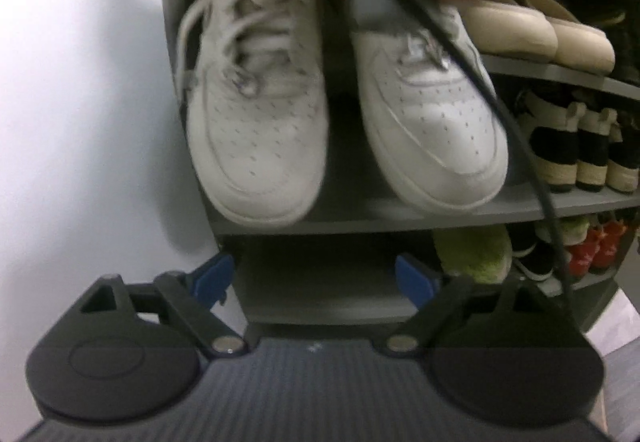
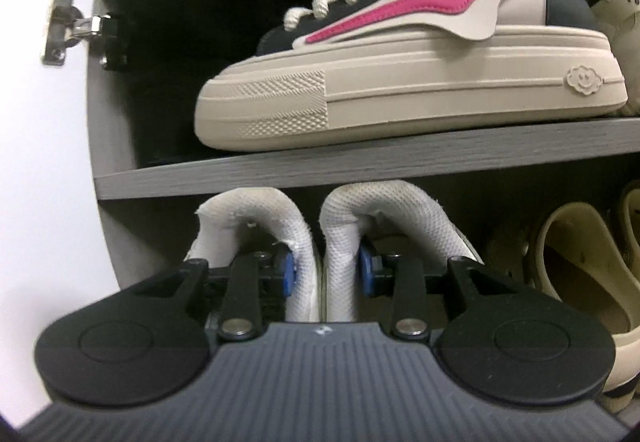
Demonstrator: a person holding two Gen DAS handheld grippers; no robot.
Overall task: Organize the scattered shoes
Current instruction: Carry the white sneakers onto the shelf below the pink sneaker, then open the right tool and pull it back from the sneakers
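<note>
In the left wrist view a pair of white sneakers, left one (image 1: 256, 114) and right one (image 1: 432, 114), sits toes out on a grey shelf (image 1: 360, 218) of a shoe cabinet. My left gripper (image 1: 316, 278) is open and empty, below and in front of that shelf. In the right wrist view my right gripper (image 2: 326, 266) is shut on the inner heel collars of the two white sneakers (image 2: 296, 226), pinching them together under a grey shelf (image 2: 360, 158). A hand and a black cable (image 1: 440, 42) cross above the pair.
A cream platform sneaker with a pink stripe (image 2: 420, 54) stands on the shelf above my right gripper. Cream slippers (image 2: 580, 266) lie to the right. Other shelves hold beige shoes (image 1: 540, 30), black-and-white shoes (image 1: 576, 138), green slippers (image 1: 476, 254) and red shoes (image 1: 596, 246). A white wall (image 1: 80, 82) is at left.
</note>
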